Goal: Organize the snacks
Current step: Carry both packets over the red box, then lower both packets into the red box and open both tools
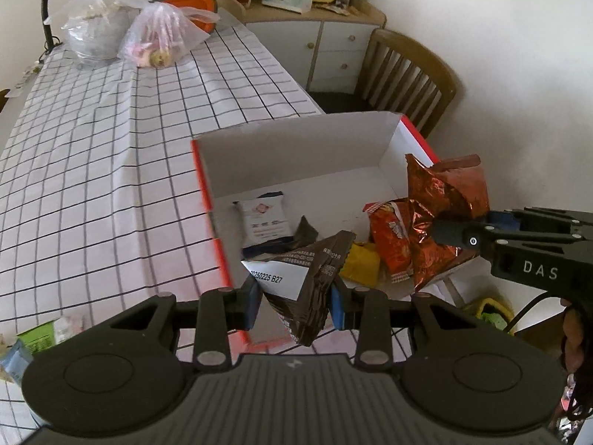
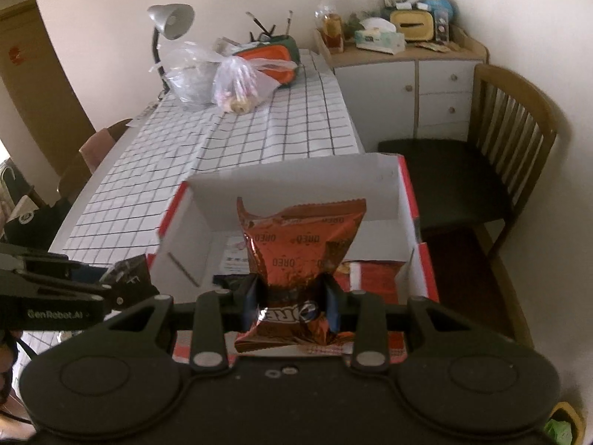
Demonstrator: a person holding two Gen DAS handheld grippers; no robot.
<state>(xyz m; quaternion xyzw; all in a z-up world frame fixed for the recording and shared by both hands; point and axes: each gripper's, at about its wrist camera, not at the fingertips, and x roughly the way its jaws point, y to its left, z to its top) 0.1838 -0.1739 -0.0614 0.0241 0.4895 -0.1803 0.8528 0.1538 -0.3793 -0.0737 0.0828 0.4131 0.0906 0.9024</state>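
My left gripper [image 1: 294,306] is shut on a dark brown snack packet [image 1: 307,278] with a white date label, held over the near left corner of the red-and-white box [image 1: 296,144]. My right gripper [image 2: 291,306] is shut on a copper-red Oreo bag [image 2: 300,248], held above the box's [image 2: 296,178] near edge; it also shows in the left wrist view [image 1: 444,207]. In the box lie a white-and-navy packet [image 1: 265,220], an orange-red snack bag [image 1: 391,237] and a yellow packet [image 1: 361,263].
The box sits at the near right end of a table with a checked cloth [image 1: 92,155]. Plastic bags [image 1: 159,33], an orange case and a lamp stand at its far end. A wooden chair [image 2: 500,155] and a cabinet are to the right. Small packets [image 1: 40,337] lie near left.
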